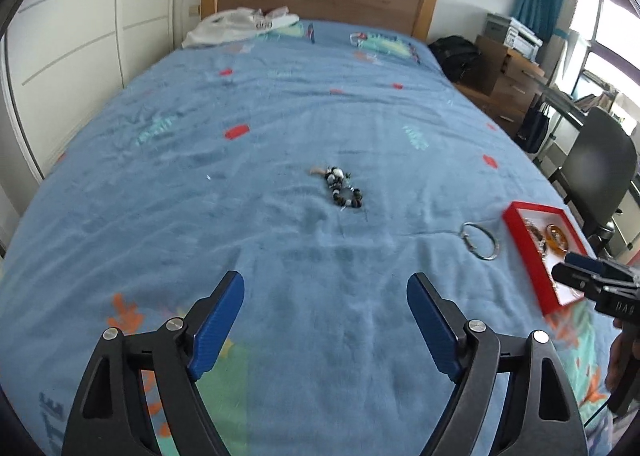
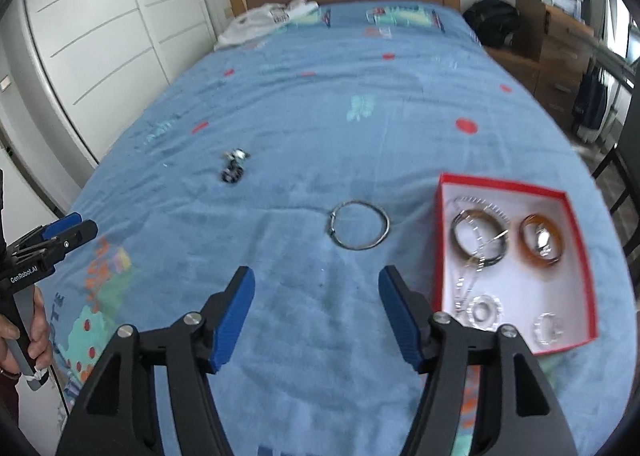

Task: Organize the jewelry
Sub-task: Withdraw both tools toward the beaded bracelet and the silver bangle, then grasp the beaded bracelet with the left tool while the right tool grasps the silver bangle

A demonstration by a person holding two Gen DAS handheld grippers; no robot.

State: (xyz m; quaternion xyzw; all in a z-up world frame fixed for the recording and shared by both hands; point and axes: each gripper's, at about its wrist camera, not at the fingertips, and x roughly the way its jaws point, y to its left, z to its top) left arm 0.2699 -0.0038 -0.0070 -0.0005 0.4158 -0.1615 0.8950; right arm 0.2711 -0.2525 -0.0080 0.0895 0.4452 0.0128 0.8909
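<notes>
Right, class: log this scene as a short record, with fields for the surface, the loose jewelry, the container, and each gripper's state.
surface: blue bedspread
loose jewelry: silver bangle; dark beaded bracelet
container: red box, open, white inside, on the bed right of the bangle
box contents: amber bangle, other bracelets
left gripper: fingers open, empty
right gripper: fingers open, empty

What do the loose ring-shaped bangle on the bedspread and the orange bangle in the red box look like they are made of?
Loose bangle: likely metal, a thin silvery wire hoop with a small clasp. Orange bangle: probably resin, plastic or amber-like stone, thick, translucent and glossy. Blur leaves both uncertain.
</notes>
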